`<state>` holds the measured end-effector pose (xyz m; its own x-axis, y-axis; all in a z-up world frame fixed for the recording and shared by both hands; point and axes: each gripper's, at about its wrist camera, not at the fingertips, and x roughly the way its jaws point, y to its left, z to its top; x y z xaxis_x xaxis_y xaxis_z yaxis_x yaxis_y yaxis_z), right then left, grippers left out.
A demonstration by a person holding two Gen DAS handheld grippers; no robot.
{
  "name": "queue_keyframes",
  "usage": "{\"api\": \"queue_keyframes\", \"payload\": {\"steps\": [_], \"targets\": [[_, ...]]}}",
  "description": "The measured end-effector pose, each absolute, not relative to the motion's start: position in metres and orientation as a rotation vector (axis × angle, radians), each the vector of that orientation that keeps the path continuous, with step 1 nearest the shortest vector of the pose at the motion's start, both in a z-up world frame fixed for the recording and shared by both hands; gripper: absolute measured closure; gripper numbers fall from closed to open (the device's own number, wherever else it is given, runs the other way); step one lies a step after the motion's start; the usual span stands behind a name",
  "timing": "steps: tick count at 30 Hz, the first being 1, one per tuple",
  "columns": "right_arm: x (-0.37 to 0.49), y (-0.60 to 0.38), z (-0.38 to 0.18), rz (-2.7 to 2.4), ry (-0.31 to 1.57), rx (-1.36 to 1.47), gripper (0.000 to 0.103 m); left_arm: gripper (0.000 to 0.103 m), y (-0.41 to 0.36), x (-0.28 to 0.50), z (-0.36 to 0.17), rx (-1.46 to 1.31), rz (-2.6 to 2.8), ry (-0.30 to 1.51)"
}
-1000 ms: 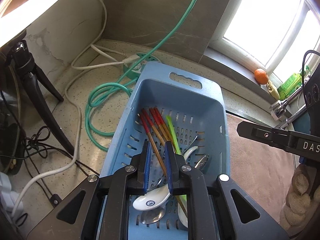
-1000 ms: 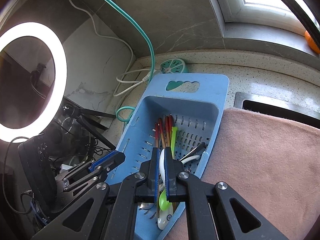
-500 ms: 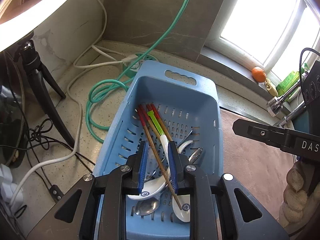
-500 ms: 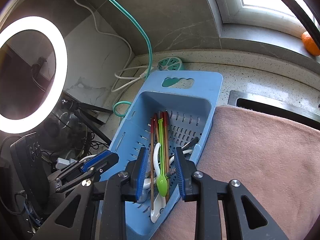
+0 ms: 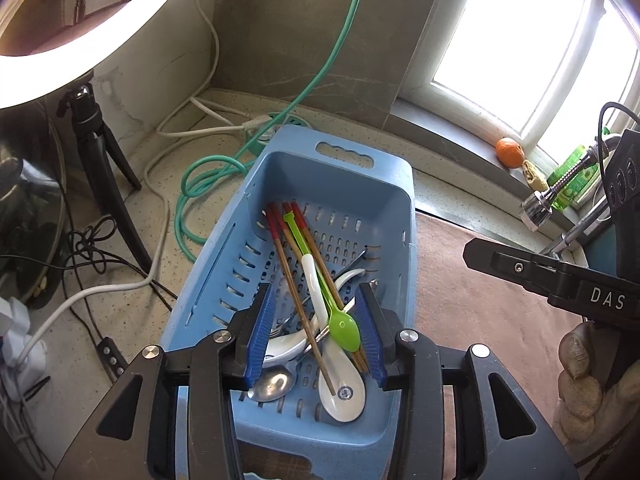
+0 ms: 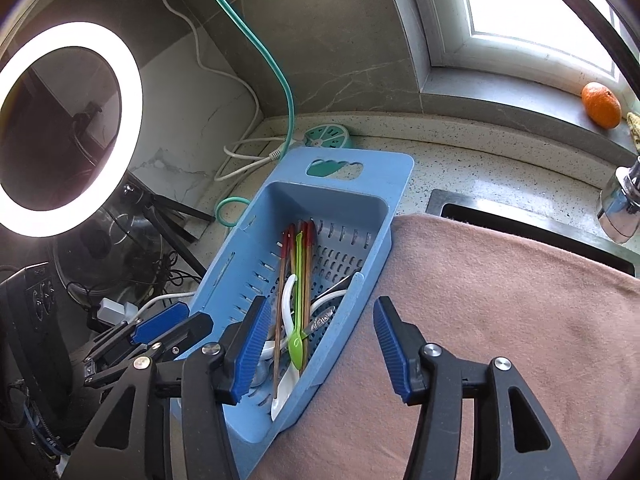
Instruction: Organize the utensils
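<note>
One blue basket on the worktop. Inside: four red-tipped chopsticks, one green spoon, two white spoons, one metal spoon; further metal pieces tangled beneath, uncountable. One orange at two o'clock. One ring light. One pink cloth.

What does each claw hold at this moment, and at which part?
Nothing. The left claw and right claw are both open and empty; the green spoon lies loose in the blue basket.
</note>
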<state>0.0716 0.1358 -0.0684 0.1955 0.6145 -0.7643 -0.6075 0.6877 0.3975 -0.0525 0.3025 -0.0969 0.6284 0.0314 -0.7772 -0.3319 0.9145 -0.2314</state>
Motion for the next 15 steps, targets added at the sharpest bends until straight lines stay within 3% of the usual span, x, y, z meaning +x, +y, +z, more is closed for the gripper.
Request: {"api": "queue_keyframes", "payload": {"steps": [5,15], "targets": [[0.069,0.123,-0.067,0.850,1.069,0.006,0.053,0.053,0.291,-0.063,-0.090,-0.374,0.237,0.855],[0.056,0.095,-0.054,0.846,0.983,-0.037,0.053,0.053,0.269,-0.086,-0.071,-0.369,0.295,0.804]]}}
